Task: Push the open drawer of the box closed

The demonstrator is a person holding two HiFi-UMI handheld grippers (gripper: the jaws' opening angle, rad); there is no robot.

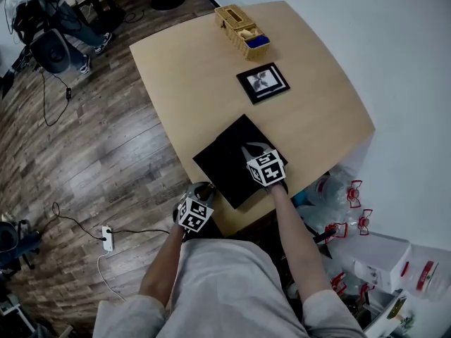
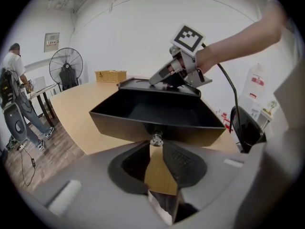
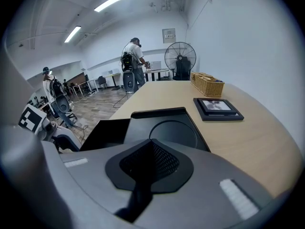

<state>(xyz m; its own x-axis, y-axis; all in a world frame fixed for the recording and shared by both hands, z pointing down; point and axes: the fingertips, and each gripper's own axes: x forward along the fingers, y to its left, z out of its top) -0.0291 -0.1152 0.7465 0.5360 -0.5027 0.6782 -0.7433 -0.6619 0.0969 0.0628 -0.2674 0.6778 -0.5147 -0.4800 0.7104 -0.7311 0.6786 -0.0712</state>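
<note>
Black box (image 1: 248, 141), flat-topped with a round recess, sits cornerwise at the near edge of the worktop (image 1: 204, 69); its drawer (image 2: 157, 111) stands pulled out toward the person, black, empty, level, with a small metal knob (image 2: 156, 139) centred on its front.

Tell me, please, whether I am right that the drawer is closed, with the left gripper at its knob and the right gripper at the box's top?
Not quite: the drawer is open, as the left gripper view shows. The left gripper is at its knob and the right gripper at the top of the box.
</note>
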